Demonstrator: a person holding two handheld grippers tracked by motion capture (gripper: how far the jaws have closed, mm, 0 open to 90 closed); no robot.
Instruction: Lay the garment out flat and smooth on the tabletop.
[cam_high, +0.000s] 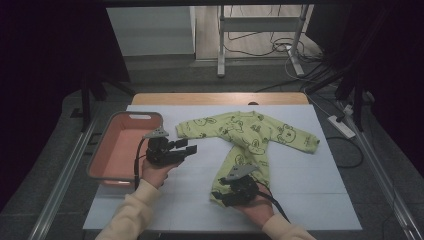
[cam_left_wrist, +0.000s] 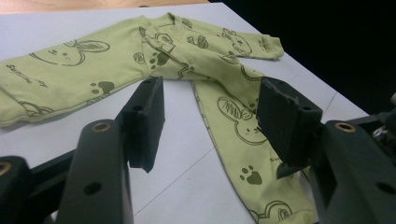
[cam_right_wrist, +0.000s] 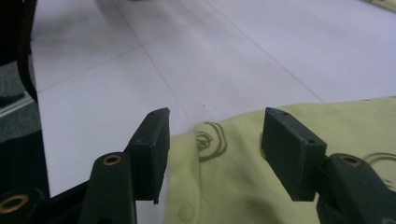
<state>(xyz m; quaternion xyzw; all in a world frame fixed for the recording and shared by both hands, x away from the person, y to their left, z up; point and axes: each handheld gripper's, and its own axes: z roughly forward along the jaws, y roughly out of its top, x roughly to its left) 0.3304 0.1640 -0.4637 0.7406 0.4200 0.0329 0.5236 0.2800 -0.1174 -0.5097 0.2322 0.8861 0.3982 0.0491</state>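
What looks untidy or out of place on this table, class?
The green baby suit lies unevenly on the white sheet: sleeves spread wide, while the lower part runs as one narrow, slanted strip toward the right gripper. The pink basket overhangs the sheet's left edge.

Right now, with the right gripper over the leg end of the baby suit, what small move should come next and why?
Probably close the right gripper on the green baby suit: its jaws stand open with the leg hem between them, pads not pressing yet. The left gripper waits open beside the sleeve.

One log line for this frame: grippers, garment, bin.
left gripper: open, empty | right gripper: open over romper leg hem | bin: left of garment
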